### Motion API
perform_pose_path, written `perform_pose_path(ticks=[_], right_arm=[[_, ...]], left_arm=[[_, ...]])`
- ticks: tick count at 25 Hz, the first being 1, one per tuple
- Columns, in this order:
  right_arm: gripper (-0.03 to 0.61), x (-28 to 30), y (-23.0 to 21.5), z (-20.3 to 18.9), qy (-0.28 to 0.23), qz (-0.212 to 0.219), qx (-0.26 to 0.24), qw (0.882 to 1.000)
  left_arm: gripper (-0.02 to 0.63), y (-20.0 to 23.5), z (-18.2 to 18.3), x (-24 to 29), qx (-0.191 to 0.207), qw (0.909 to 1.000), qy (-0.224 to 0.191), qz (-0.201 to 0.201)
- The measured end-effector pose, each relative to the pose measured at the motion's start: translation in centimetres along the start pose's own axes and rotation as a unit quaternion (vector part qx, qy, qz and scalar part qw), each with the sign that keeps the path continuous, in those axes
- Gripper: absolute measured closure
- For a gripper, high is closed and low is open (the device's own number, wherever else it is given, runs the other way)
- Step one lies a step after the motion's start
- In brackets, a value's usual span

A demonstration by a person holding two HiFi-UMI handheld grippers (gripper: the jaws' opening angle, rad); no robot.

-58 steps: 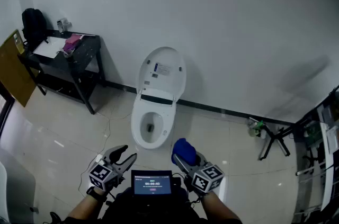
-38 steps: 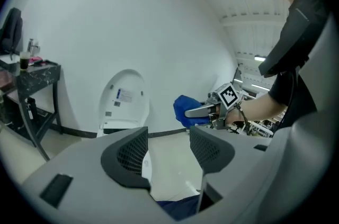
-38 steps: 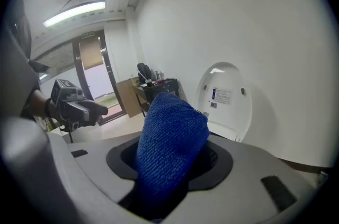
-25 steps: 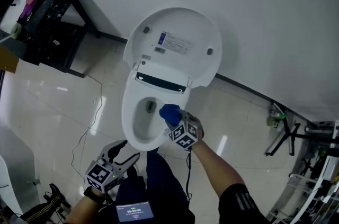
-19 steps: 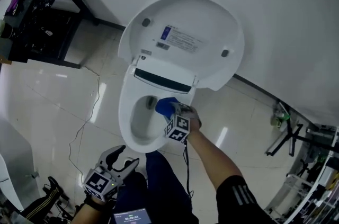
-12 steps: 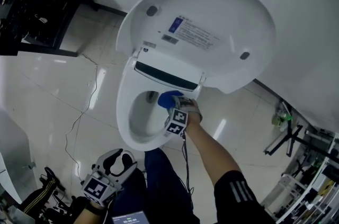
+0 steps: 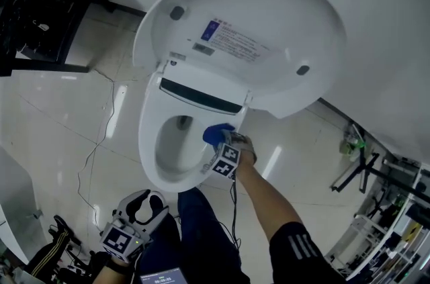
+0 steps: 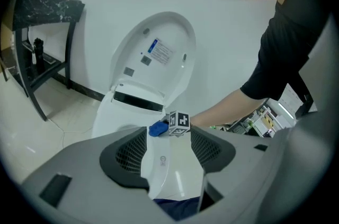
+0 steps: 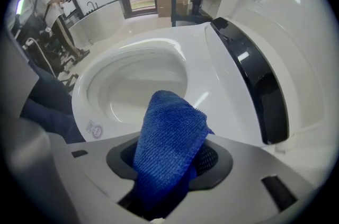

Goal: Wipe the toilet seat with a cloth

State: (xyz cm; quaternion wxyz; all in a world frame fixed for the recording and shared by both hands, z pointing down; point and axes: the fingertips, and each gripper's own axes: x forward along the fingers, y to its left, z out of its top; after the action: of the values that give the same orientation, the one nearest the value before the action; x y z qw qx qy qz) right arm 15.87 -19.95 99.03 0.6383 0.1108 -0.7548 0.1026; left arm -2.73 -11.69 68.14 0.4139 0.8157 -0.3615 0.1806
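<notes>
The white toilet stands with its lid (image 7: 255, 27) raised and its seat (image 7: 149, 142) down around the bowl (image 9: 137, 85). My right gripper (image 7: 223, 144) is shut on a folded blue cloth (image 7: 213, 133), which rests on the right side of the seat near the hinge. In the right gripper view the cloth (image 9: 167, 149) sticks out between the jaws over the seat (image 9: 212, 85). My left gripper (image 7: 142, 199) hangs low near my legs, open and holding nothing. The left gripper view looks at the toilet (image 8: 127, 112) and the cloth (image 8: 157, 128) from a distance.
A black table (image 7: 33, 1) stands at the upper left by the wall. A thin cable (image 7: 101, 142) runs over the tiled floor left of the toilet. A black folding stand (image 7: 353, 172) and metal racks (image 7: 396, 229) are at the right. My dark trouser legs (image 7: 201, 235) are close to the bowl's front.
The view has closed in on the toilet. My right gripper carried the cloth from in front of my body to the seat's right side. The left gripper stayed low.
</notes>
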Motion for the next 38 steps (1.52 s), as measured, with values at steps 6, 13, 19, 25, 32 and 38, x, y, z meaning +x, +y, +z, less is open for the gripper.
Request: perform_pose_path(ticks=[6, 13, 19, 25, 32, 38], right_arm=[[0.359, -0.1, 6.8, -1.8, 0.002, 0.027, 0.062, 0.998], [0.359, 0.5, 16.0, 0.0, -0.003, 0.062, 0.033, 0.998], [0.359, 1.2, 21.7, 2.9, -0.024, 0.127, 0.045, 0.991], [0.359, 1.3, 22.2, 3.3, -0.035, 0.144, 0.057, 0.987], [0.359, -3.1, 15.1, 2.9, -0.11, 0.071, 0.153, 0.979], [0.359, -14.3, 8.7, 4.0, -0.203, -0.016, 0.208, 0.957]], left_arm=[[0.348, -0.2, 0.1, 0.4, -0.006, 1.0, -0.005, 0.001], [0.348, -0.9, -1.4, 0.1, -0.005, 0.9999, 0.008, -0.004], [0.348, -1.3, -2.5, 0.0, 0.001, 0.9999, 0.014, -0.009], [0.348, -1.2, -3.1, -0.9, 0.003, 0.9999, 0.011, -0.003], [0.348, -1.5, -2.0, -2.3, -0.004, 0.9999, -0.012, 0.004], [0.348, -2.8, -0.5, -4.8, 0.028, 0.9989, -0.038, -0.003]])
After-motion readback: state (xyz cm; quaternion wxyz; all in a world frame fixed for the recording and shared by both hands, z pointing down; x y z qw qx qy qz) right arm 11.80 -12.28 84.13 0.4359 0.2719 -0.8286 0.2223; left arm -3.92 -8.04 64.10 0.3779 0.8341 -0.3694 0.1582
